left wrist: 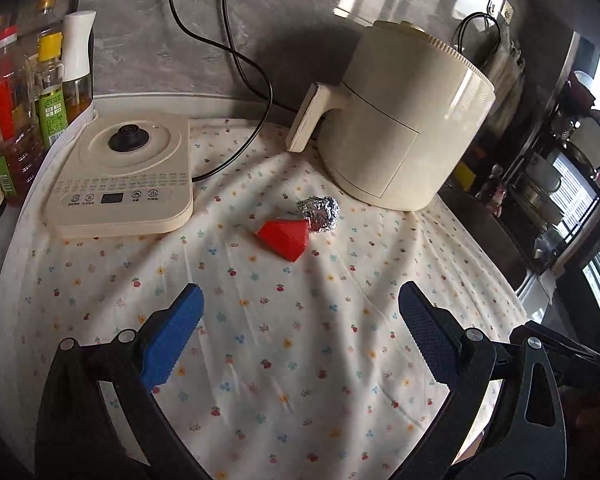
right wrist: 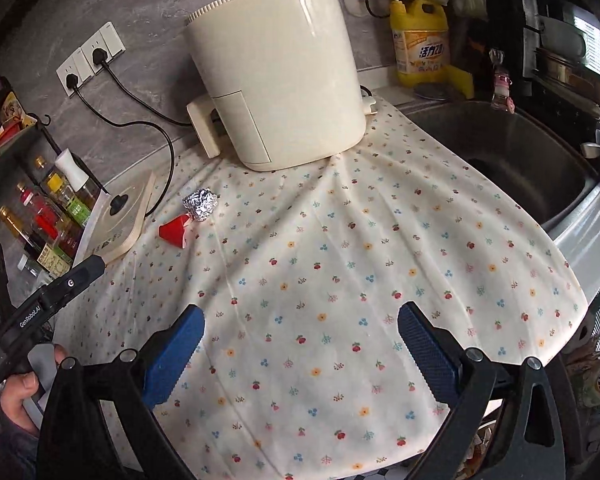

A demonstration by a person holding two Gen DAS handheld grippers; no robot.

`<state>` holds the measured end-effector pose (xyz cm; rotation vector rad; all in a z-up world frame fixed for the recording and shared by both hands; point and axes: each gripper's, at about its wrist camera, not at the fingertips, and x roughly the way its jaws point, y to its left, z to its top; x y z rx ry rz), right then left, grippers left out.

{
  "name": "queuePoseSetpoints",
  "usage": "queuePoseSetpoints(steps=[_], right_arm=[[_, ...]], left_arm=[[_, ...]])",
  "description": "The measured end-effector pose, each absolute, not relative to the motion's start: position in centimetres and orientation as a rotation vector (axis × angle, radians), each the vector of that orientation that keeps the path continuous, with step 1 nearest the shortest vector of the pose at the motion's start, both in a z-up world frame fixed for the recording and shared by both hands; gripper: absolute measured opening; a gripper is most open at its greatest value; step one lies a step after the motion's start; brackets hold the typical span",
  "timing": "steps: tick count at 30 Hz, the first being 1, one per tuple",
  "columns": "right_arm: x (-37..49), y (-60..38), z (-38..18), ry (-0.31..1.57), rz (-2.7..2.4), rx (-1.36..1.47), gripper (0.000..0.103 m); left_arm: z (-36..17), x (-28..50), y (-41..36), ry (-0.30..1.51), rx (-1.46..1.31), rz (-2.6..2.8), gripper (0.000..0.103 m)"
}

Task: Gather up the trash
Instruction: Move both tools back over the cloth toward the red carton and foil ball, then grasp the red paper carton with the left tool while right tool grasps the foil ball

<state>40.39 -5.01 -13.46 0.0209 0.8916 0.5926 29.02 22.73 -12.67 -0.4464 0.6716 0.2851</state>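
Note:
A crumpled foil ball (left wrist: 319, 213) lies on the flowered cloth (left wrist: 260, 360), touching a red folded paper piece (left wrist: 285, 238) just in front of it. Both also show in the right wrist view, the foil ball (right wrist: 200, 205) and the red paper (right wrist: 175, 232) at the left. My left gripper (left wrist: 300, 328) is open and empty, hovering over the cloth a short way in front of the red paper. My right gripper (right wrist: 300, 332) is open and empty above the cloth, well to the right of both pieces.
A cream air fryer (left wrist: 400, 120) stands behind the trash. A cream kettle base (left wrist: 124, 176) lies at left, with oil and sauce bottles (left wrist: 48, 92) beyond it. Black cords (left wrist: 240, 68) run to wall sockets (right wrist: 90, 58). A steel sink (right wrist: 512, 152) and a yellow detergent bottle (right wrist: 420, 40) are at right.

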Motion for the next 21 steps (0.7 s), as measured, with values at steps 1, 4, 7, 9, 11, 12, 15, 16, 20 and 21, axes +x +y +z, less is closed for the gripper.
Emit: queuePoseSetpoints(steps=[1,4,7,9,11,12,15,16,20,21], right_arm=[[40.6,-4.6,-13.5,0.892,0.591,0.022,0.095],[41.3,-3.5,-13.5,0.894,0.580,0.025,0.095],[41.8,-2.6,-13.6,0.894,0.564,0.030,0.095],[42.1,-2.0,-13.6,0.893,0.553,0.032,0.095],[42.4,-1.6,-13.7,0.893,0.542,0.032,0.095],[42.6,-1.4,-13.7,0.894,0.537,0.031,0.095],[43.2,-0.8,-13.7,0.903,0.520,0.032,0.095],[43.4,-0.5,-13.7,0.906,0.515,0.031,0.095],[44.1,0.7,-13.4,0.909,0.504,0.011,0.095],[44.2,1.0,-13.4,0.908,0.504,0.006,0.095]], left_arm=[[-12.8,29.4,23.3,0.674,-0.451,0.282,0.097],[-13.1,30.7,24.4,0.683,-0.449,0.265,0.097],[-13.3,32.1,25.1,0.688,-0.439,0.236,0.096],[-13.7,33.1,25.4,0.698,-0.436,0.218,0.093],[-14.3,34.3,25.7,0.714,-0.436,0.204,0.090],[-14.6,34.9,25.9,0.723,-0.437,0.199,0.088],[-15.6,36.7,26.3,0.745,-0.442,0.189,0.086],[-15.9,37.2,26.5,0.753,-0.443,0.186,0.085],[-17.3,38.9,27.1,0.787,-0.456,0.182,0.081],[-17.6,39.2,27.2,0.795,-0.461,0.183,0.080]])
